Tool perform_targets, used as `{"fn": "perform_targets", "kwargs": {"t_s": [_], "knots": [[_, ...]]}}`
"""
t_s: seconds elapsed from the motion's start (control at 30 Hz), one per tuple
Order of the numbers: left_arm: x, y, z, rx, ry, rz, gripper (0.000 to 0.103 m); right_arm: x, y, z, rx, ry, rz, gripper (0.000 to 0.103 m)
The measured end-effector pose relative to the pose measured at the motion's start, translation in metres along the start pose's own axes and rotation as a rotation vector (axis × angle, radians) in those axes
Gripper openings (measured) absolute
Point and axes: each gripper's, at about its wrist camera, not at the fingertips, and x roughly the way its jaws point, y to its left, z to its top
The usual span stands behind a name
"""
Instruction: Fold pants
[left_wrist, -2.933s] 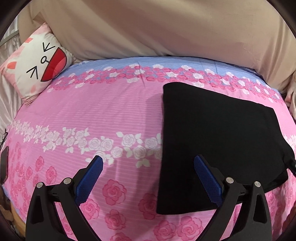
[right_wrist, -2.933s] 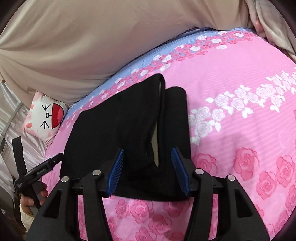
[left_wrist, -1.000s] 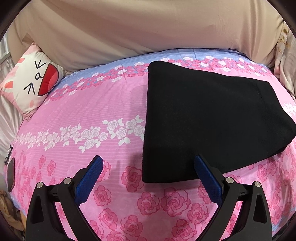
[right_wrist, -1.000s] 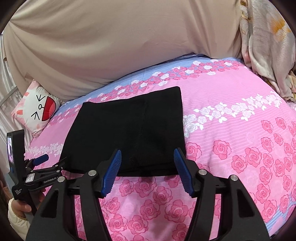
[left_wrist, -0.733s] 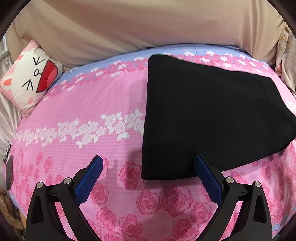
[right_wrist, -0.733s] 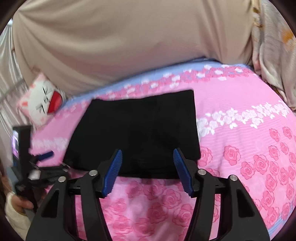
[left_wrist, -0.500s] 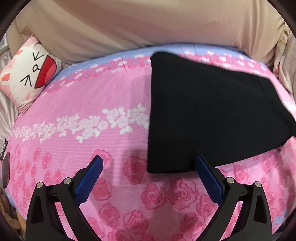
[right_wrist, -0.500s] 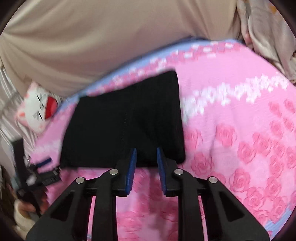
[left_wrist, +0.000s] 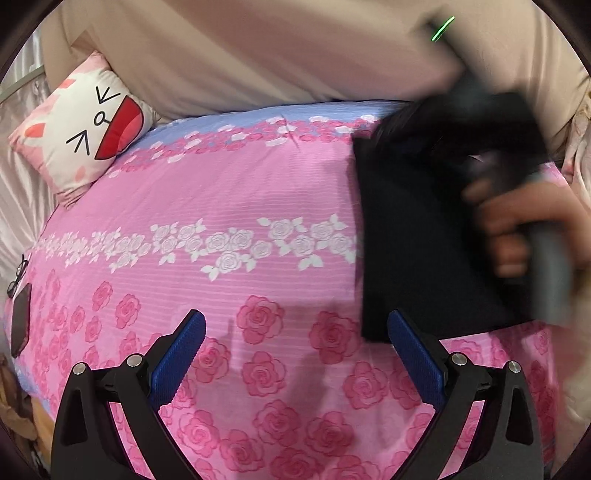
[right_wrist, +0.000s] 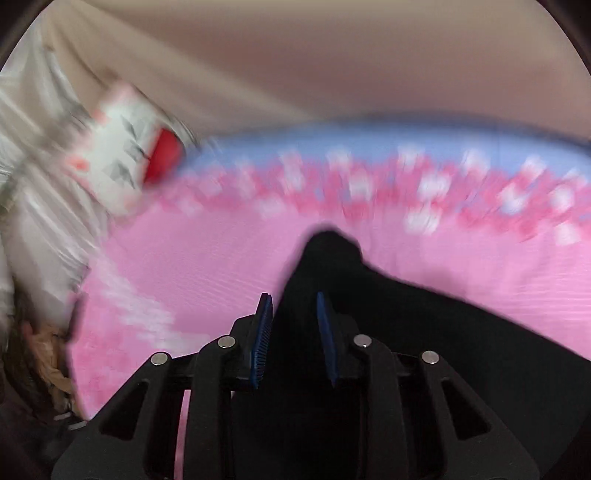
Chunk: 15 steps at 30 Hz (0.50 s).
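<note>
Centrally, black pants (left_wrist: 413, 229) folded into a flat dark panel on the right half of a pink rose-print bed cover (left_wrist: 229, 206), near edge just beyond the tip of the left gripper's right-hand finger. Seen from the right wrist camera, a fold of the same pants (right_wrist: 424, 317) lifted off the cover and rising in a dark peak between the blue pads. Right gripper (right_wrist: 293, 334) clamped on that fold, fingers drawn narrow with black cloth filling the gap; heavy motion blur across the whole view. In the left wrist view, blurred right gripper body (left_wrist: 491, 140) over the far part of the pants, gripped by a person's hand (left_wrist: 524, 229) at the right edge. Left gripper (left_wrist: 295, 343) poised above bare cover just left of the pants' near corner, fingers spread wide, nothing between the blue pads (left_wrist: 181, 354). White band of roses running across the cover up to the pants' left edge; blue band with pink and white flowers along the far edge. Cartoon-face cushion (left_wrist: 85, 129), white with a red open mouth, propped at the far left corner against beige fabric backdrop (left_wrist: 258, 48). Small dark flat object (left_wrist: 20, 317) at the cover's left edge, too small to identify.
</note>
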Motion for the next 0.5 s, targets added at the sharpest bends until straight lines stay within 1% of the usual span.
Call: {"fn": "perform_targets", "kwargs": {"t_s": [0.07, 0.1, 0.13, 0.17, 0.2, 0.23, 0.27, 0.3, 0.33, 0.37, 0.4, 0.43, 0.5], "knots": [[0.000, 0.002, 0.002, 0.004, 0.002, -0.014, 0.098, -0.014, 0.003, 0.006, 0.032, -0.006, 0.009, 0.025], [-0.002, 0.003, 0.004, 0.006, -0.003, -0.021, 0.098, -0.031, 0.004, 0.006, 0.042, -0.036, 0.029, 0.025], [-0.004, 0.006, 0.007, 0.005, -0.012, -0.039, 0.098, -0.061, 0.003, 0.002, 0.037, -0.096, 0.065, 0.025], [-0.006, 0.008, 0.009, -0.001, -0.015, -0.059, 0.098, -0.093, -0.002, -0.008, 0.032, -0.163, 0.075, 0.027], [-0.007, 0.010, 0.012, -0.011, -0.016, -0.088, 0.098, -0.115, -0.008, -0.017, 0.039, -0.213, 0.055, 0.029], [-0.007, 0.012, 0.014, -0.025, -0.013, -0.121, 0.098, -0.152, -0.022, -0.035, 0.064, -0.284, 0.002, 0.043], [-0.006, 0.012, 0.018, -0.044, 0.000, -0.163, 0.097, -0.180, -0.038, -0.055, 0.088, -0.333, -0.050, 0.068], [-0.005, 0.011, 0.021, -0.055, 0.008, -0.193, 0.098, -0.197, -0.050, -0.069, 0.104, -0.356, -0.095, 0.074], [-0.003, 0.009, 0.023, -0.060, 0.014, -0.221, 0.097, -0.218, -0.070, -0.092, 0.128, -0.367, -0.183, 0.074], [0.002, 0.003, 0.025, -0.056, 0.027, -0.242, 0.097, -0.231, -0.086, -0.110, 0.158, -0.359, -0.250, 0.074], [0.008, -0.004, 0.027, -0.046, 0.040, -0.244, 0.097, -0.242, -0.101, -0.128, 0.204, -0.351, -0.311, 0.075], [0.015, -0.013, 0.027, -0.033, 0.055, -0.241, 0.097, -0.254, -0.121, -0.150, 0.277, -0.341, -0.340, 0.074], [0.025, -0.022, 0.027, -0.027, 0.078, -0.240, 0.097, -0.266, -0.156, -0.188, 0.427, -0.309, -0.292, 0.074]]}}
